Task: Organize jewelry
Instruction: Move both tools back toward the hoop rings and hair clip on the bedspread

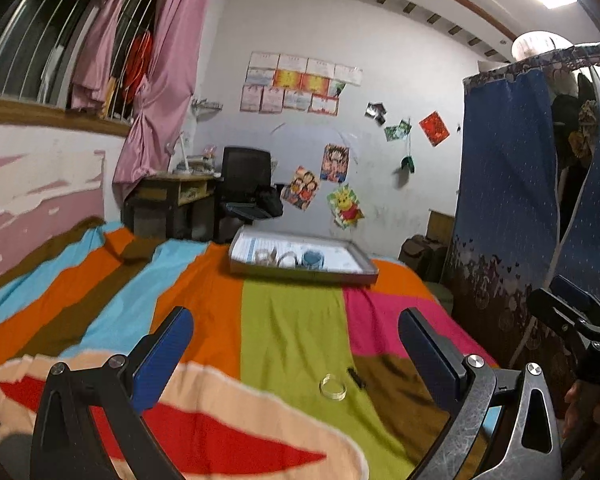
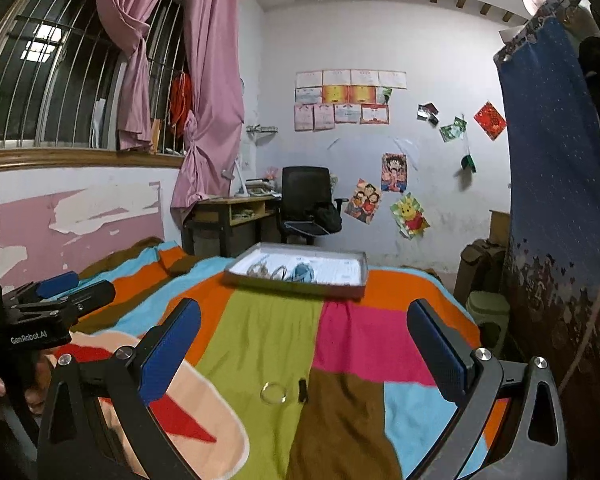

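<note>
Tray (image 2: 300, 286) contents blur; small dark item (image 2: 302, 390) beside bangle (image 2: 273, 393) unidentifiable.

Clear bangle (image 1: 333, 387) lies flat on the bedspread, ahead of the left jaws and between them, right of centre. Small black clip (image 1: 356, 377) just beside it on its right, apart. Shallow tray (image 1: 364, 270) far ahead of both jaw pairs, holding clear, silver and blue bangles (image 2: 302, 273) side by side; detail blurred.

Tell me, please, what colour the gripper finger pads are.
Blue; the pads show best in the right wrist view.
</note>
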The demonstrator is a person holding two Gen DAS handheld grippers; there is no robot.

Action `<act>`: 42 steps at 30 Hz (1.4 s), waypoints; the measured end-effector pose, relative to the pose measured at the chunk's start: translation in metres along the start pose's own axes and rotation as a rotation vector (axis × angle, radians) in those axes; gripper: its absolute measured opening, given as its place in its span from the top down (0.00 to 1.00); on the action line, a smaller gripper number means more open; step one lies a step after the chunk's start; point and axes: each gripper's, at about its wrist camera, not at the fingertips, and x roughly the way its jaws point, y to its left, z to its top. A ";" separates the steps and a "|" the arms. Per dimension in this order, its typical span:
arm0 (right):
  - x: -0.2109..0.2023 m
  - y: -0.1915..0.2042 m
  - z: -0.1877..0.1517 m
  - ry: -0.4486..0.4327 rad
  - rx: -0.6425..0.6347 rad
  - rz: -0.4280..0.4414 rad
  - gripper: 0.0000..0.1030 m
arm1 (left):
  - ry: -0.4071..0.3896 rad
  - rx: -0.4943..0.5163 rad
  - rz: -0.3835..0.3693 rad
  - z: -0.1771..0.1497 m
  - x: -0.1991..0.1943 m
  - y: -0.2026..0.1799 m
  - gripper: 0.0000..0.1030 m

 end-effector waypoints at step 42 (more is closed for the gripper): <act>0.098 -0.026 0.006 0.046 -0.005 -0.039 0.02 | 0.098 -0.034 0.003 0.005 0.088 -0.004 0.00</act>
